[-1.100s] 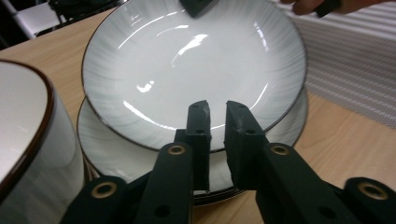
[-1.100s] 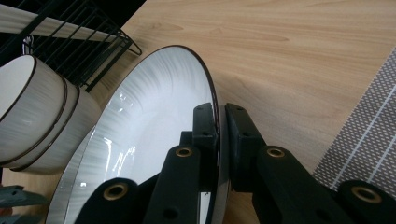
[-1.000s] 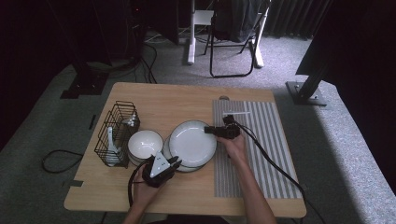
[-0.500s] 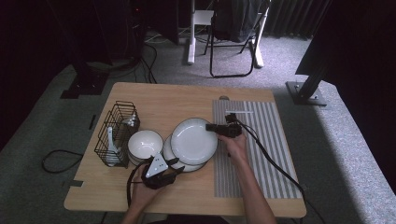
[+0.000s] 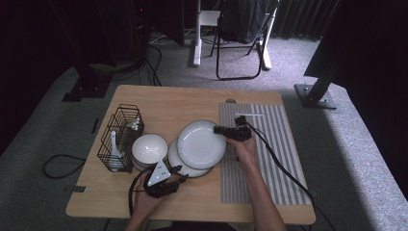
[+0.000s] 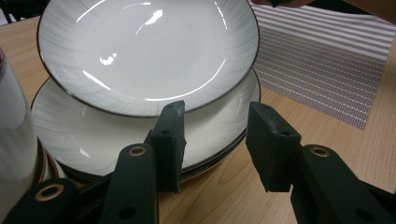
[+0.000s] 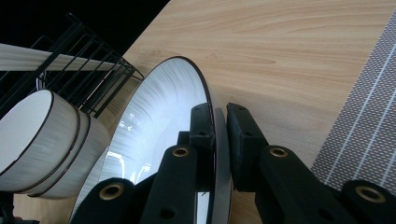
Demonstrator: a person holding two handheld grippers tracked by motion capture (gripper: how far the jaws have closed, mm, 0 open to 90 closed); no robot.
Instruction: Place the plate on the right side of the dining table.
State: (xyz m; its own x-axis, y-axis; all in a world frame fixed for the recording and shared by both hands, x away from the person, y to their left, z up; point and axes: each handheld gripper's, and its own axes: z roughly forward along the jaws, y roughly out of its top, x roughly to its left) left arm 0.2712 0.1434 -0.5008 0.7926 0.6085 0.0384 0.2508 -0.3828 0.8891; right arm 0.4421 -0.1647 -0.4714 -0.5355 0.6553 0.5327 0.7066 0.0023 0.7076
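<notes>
A white plate with a dark rim (image 5: 199,143) hangs tilted above a stack of matching plates (image 5: 175,161). My right gripper (image 5: 220,130) is shut on its right rim; in the right gripper view the pads pinch the plate's edge (image 7: 159,126) at the right gripper (image 7: 220,121). My left gripper (image 5: 180,173) sits at the stack's near edge. Its jaws have just been opening and stand open (image 6: 217,140), with nothing pressed between the pads. The raised plate (image 6: 149,51) and the lower plates (image 6: 93,135) lie just ahead of them.
Stacked white bowls (image 5: 149,148) stand left of the plates, beside a black wire basket (image 5: 120,137) holding utensils. A striped grey mat (image 5: 269,149) covers the right part of the wooden table (image 5: 192,101). A chair stands on the floor beyond.
The top plate has risen off the stack in the right gripper's hold. The left gripper's jaws have opened and let go of the plate's near rim.
</notes>
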